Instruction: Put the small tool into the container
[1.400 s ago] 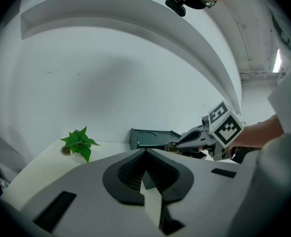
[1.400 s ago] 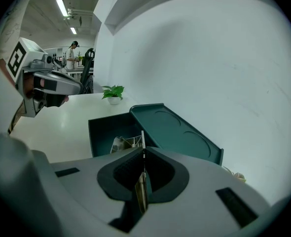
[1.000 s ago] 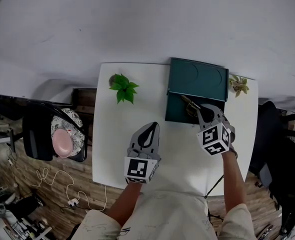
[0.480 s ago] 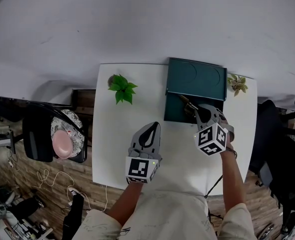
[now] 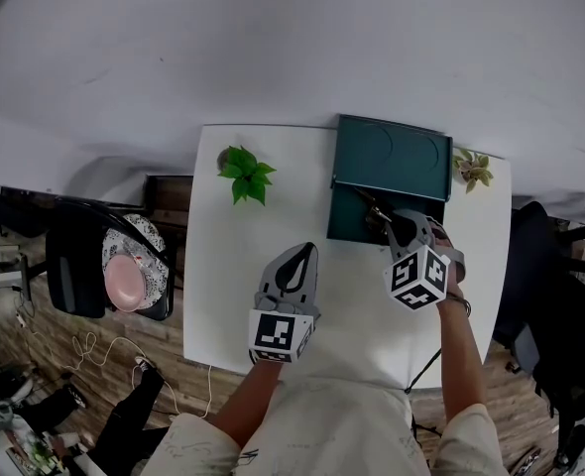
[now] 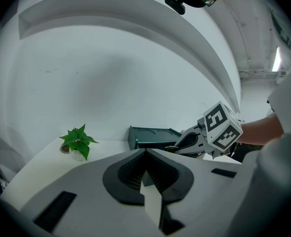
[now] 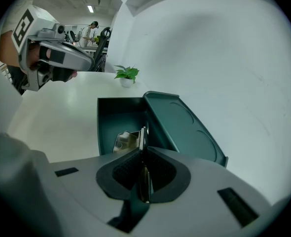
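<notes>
Grey plastic, the left claw (image 6: 145, 154) is hanging closed and empty on the near side of the box (image 7: 117, 113), over the white worktop (image 5: 233, 266). Closer in, at the box's front rim, the right claw (image 7: 143, 156) is just beginning to ease apart after clamping tight a moment ago. The thin metal tool (image 7: 141, 136) is still sitting between its pads, and its head is reaching into the open box. The release seems to be starting, so the tool is likely about to drop inside. Left of the box, a green plant (image 5: 245, 174) is standing.
</notes>
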A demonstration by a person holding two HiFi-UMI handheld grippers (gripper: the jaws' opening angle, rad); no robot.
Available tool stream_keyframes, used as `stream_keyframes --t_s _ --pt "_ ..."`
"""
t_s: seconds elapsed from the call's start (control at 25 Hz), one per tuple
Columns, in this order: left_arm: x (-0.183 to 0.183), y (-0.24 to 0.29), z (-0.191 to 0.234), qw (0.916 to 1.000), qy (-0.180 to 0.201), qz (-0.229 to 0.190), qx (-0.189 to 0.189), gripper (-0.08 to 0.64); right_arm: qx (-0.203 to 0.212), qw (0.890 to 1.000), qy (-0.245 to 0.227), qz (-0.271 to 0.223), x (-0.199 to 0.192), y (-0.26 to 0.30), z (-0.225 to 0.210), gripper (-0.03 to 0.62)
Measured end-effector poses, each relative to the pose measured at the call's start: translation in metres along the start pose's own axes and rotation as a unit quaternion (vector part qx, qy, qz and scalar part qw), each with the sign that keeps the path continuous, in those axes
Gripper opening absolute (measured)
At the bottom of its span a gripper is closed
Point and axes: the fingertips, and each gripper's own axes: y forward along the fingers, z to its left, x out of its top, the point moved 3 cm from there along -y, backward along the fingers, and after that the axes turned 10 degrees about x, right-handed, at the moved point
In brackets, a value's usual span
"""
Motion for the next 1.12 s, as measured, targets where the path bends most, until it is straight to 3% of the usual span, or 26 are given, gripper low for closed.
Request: stream_keyframes --t_s 0.76,1.12 --pt "0.0 -0.003 0.002 1.0 -0.001 0.0 0.0 0.006 0.051 0.998 -0.015 0.02 0.002 0.011 0.006 0.087" --pt "0.001 -0.01 0.006 1.0 -0.003 -0.004 0.002 0.006 0.096 0.995 0.022 0.009 0.005 0.007 0.01 0.11"
